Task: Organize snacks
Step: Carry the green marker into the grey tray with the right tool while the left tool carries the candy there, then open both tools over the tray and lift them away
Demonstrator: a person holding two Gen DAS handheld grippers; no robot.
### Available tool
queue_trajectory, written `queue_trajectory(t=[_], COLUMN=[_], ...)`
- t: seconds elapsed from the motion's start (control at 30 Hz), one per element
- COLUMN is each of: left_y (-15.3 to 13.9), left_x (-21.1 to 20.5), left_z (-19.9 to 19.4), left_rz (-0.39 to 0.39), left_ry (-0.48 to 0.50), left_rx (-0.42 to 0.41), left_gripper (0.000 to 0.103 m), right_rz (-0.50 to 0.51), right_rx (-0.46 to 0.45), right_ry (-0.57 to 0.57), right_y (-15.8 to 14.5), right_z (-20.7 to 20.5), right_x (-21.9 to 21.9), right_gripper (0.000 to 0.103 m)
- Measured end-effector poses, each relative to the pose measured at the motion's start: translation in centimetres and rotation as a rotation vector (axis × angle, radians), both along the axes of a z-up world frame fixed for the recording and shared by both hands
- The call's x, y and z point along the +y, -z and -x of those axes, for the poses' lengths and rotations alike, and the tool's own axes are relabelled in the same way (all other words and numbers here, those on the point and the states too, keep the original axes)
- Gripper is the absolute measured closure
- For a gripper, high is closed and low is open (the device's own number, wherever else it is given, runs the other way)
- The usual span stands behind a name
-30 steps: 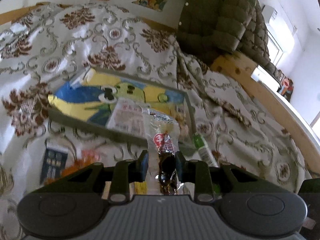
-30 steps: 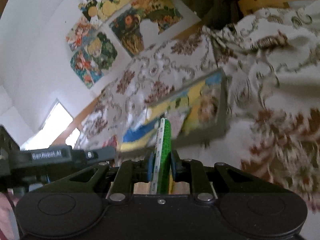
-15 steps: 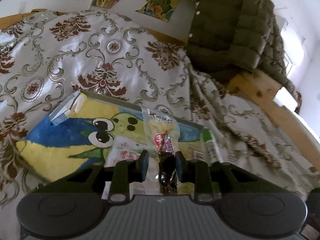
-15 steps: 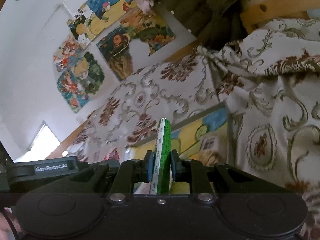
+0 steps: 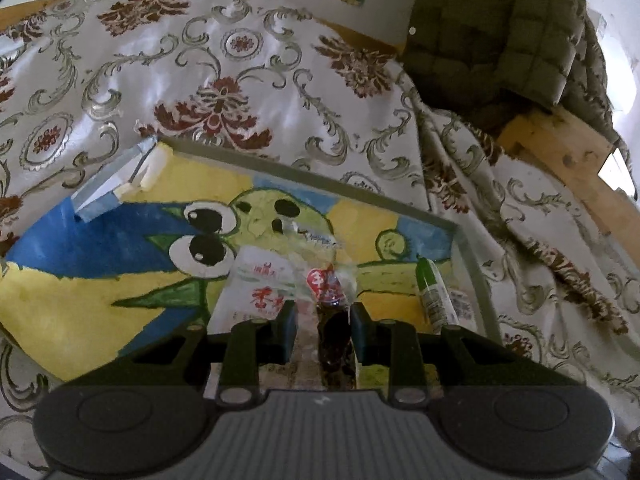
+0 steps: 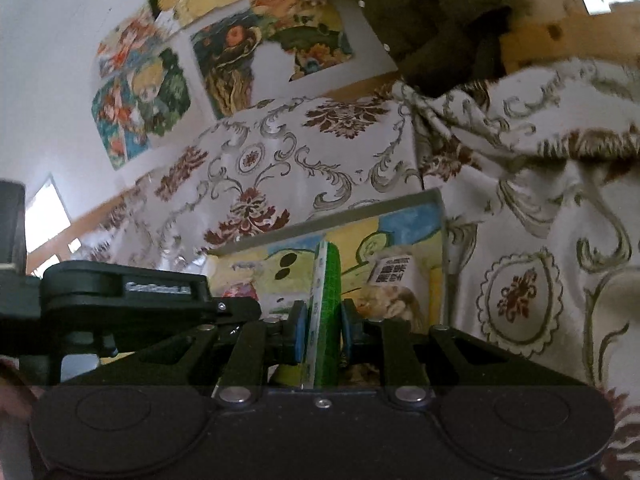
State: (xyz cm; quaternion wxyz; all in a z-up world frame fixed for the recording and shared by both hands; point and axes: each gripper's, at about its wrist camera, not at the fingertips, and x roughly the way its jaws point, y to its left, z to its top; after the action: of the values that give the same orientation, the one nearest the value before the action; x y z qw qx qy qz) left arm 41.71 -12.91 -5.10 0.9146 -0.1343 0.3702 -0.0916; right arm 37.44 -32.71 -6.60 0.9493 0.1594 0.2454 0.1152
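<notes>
Left gripper (image 5: 323, 332) clamping a clear snack packet (image 5: 328, 284) (red label), right gripper (image 6: 323, 330) pinching a green packet (image 6: 326, 312), painted tray (image 5: 474, 276) beneath.

A clear snack packet (image 5: 326, 280) with a red round label and a dark filling sits between the left gripper's fingers (image 5: 286, 330), its lower end pinched there and its crinkled top reaching out past the fingertips. Just beyond and left of those fingertips lies a flat white packet (image 5: 256, 288) with red print, resting in the tray (image 5: 468, 248) whose floor bears a painted cartoon creature in blue, yellow and green. To the right of the fingers a green-and-white stick packet (image 5: 430, 292) lies in the tray near its right wall. A thin green packet (image 6: 326, 316) stands on edge, clamped between the right gripper's fingers (image 6: 298, 332) and jutting beyond them.
</notes>
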Motion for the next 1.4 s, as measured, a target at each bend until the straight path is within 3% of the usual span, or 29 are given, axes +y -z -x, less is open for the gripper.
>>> queue_trajectory(t=[0.13,0.23,0.33,0.47,0.73,0.97,1.2,1.4], left_y=[0.1,-0.2,-0.7,-1.8,-5.7,-9.2,-12.3,-13.7], left_x=[0.1,0.3,0.7,1.2,3.1,4.7,5.3,5.6], left_z=[0.3,0.6,1.2,2.2,6.8,12.5,19.4,24.2], left_rz=[-0.006,-0.006,0.008,0.015,0.036,-0.018,-0.046,-0.12], left_ry=[-0.02,-0.02,-0.026,-0.036,-0.107,-0.172,-0.228,-0.236], left_rx=[0.016,0.023,0.017,-0.006,-0.118,-0.191,-0.276,-0.32], left_gripper=[0.071,0.068,0.049,0.038,0.003,0.0,0.0,0.0], right_rz=[0.018,0.01,0.016,0.034,0.064,0.084,0.075,0.099], right_rx=[-0.001,-0.003,-0.015,-0.03,-0.087,-0.156,-0.207,-0.224], right_ry=[-0.01,-0.012,-0.006,0.01,0.06,0.061,0.078,0.092], right_y=[-0.1,-0.4,-1.1,-2.2,-6.0,-9.4,-12.1,-13.2], right_z=[0.2,0.5,0.8,1.5,4.5,8.8,14.2,19.2], right_x=[0.1,-0.1,-0.1,-0.2,-1.3,-1.7,-1.6,-0.7], right_gripper=[0.08,0.071,0.062,0.049,0.022,0.002,0.001,0.001])
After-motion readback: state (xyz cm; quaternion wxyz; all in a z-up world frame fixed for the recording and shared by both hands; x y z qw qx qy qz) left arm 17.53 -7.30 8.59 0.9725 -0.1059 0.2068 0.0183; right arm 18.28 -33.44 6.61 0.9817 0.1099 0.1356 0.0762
